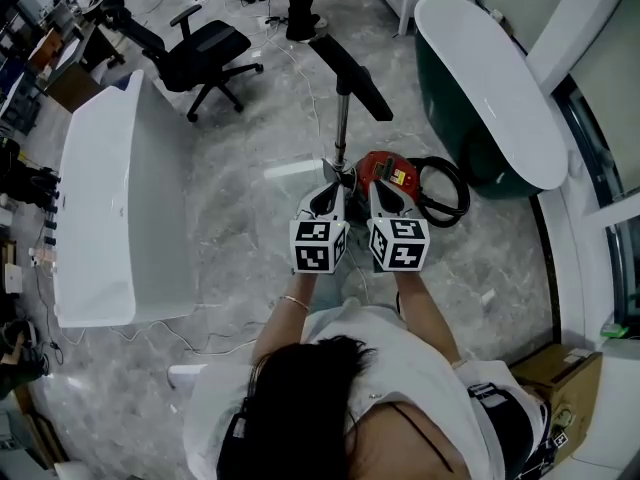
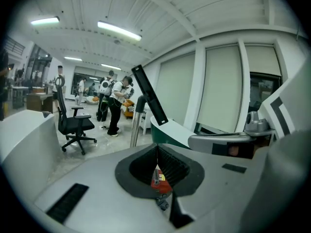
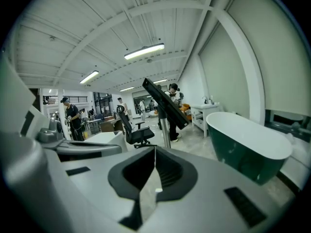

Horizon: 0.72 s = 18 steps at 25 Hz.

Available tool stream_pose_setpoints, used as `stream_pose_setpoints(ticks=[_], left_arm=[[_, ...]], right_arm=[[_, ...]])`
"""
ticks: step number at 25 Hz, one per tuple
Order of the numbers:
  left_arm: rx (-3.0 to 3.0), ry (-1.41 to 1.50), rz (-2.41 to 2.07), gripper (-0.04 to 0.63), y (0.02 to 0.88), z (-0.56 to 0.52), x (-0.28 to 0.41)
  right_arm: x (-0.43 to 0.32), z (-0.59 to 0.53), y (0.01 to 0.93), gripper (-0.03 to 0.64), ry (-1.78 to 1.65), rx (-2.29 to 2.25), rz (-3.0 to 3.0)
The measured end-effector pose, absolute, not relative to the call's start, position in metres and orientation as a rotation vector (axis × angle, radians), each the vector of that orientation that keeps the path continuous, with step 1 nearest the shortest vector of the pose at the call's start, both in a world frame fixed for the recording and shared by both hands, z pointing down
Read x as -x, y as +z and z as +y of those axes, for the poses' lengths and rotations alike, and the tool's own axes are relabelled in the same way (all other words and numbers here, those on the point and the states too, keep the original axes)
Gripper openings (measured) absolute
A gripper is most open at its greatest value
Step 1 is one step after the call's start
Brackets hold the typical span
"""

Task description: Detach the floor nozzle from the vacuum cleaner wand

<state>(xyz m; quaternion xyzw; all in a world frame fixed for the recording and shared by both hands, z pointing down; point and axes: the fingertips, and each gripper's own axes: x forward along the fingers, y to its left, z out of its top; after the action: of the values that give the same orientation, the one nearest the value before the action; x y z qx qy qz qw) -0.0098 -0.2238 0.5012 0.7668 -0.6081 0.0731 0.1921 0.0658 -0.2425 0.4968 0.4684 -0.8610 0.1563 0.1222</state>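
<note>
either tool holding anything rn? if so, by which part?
Nothing is held. The left tool and right tool both have their jaws together and empty. The silver metal vacuum wand with its flat black floor nozzle stands ahead of them.

The yellow label (image 1: 402, 177) on the red vacuum body (image 1: 380, 164) seems printed, but nothing is legible.

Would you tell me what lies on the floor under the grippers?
A red vacuum cleaner body with a looped black hose shows there. The right gripper covers part of it; the foot of the silver wand is hidden.
</note>
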Motion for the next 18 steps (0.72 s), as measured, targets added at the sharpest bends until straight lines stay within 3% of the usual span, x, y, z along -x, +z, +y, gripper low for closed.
stream_pose_setpoints(ticks=[18], left_arm=[[-2.145,0.219,-1.698,0.005,0.513,-0.319,0.039]], right_arm=[[-0.054,-0.326,0.482,0.017,0.413,-1.377,-2.539]])
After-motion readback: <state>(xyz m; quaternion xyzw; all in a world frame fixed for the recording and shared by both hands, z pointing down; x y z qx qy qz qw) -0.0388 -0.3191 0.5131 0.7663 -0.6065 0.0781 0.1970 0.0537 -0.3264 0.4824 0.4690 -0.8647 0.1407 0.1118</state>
